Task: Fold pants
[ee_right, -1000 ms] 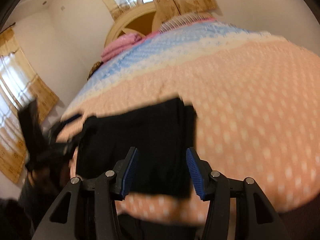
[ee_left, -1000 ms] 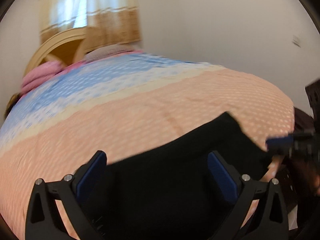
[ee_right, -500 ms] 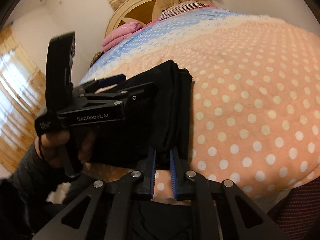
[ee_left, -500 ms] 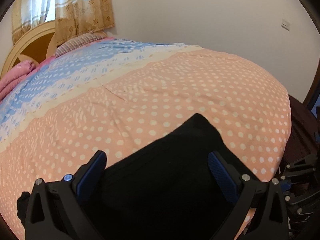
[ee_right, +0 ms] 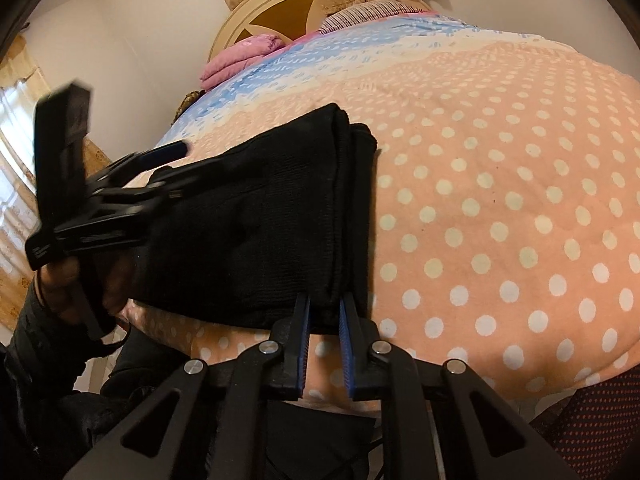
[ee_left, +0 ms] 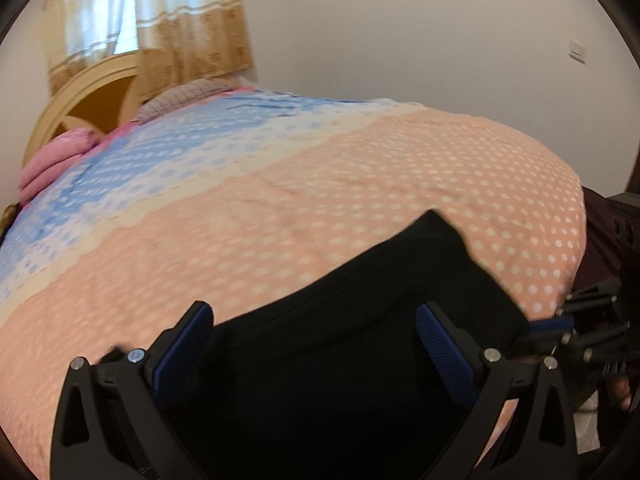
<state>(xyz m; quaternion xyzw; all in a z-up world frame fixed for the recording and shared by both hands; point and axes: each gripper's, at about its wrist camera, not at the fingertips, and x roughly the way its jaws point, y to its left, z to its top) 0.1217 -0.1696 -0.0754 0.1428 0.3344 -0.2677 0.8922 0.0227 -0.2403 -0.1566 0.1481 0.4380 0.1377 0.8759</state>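
Right claw (ee_right: 323, 309) grips the black pants' (ee_right: 256, 232) edge; left claw (ee_left: 312, 336) gapes over them.

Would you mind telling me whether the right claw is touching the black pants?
Touching. The right wrist view shows the right claw closed on the near edge of the black pants, blue pads pinching the fabric.

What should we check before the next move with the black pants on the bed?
1. Right hand-held gripper pinches the near edge of the pants: ok; it has just closed on the cloth.
2. Left hand-held gripper has hold of the pants: not ok, its jaws stand wide open over the cloth.
3. Pants lie in a neat folded stack: ok, the edges line up.
4. Pants rest fully on the blanket: ok, though close to its edge.
5. Nothing hidden under the pants: cannot tell.
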